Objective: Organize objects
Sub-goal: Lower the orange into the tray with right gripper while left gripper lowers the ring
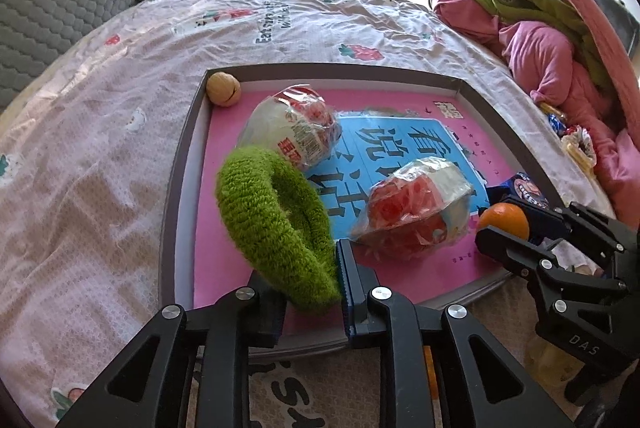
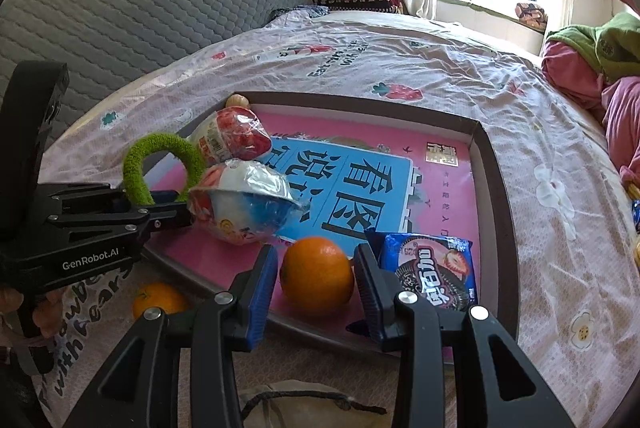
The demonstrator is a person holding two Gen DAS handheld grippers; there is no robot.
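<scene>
A shallow grey-rimmed tray (image 1: pixel 182 164) with a pink and blue printed bottom lies on the bed. My left gripper (image 1: pixel 310 284) is shut on a fuzzy green ring (image 1: pixel 272 224) and holds it above the tray's near left corner; it also shows in the right wrist view (image 2: pixel 160 168). My right gripper (image 2: pixel 316 280) is open around an orange (image 2: pixel 316 274) resting in the tray, with small gaps either side. Two plastic-wrapped cups (image 1: pixel 294 128) (image 1: pixel 416 208), a walnut (image 1: pixel 223 89) and a blue cookie packet (image 2: pixel 432 272) lie in the tray.
A second orange (image 2: pixel 158 300) lies on the bedsheet outside the tray's near edge. A cloth pouch (image 2: pixel 292 404) lies below my right gripper. Pink and green clothes (image 1: pixel 540 40) are piled at the right. A grey quilted headboard (image 2: pixel 140 8) stands behind.
</scene>
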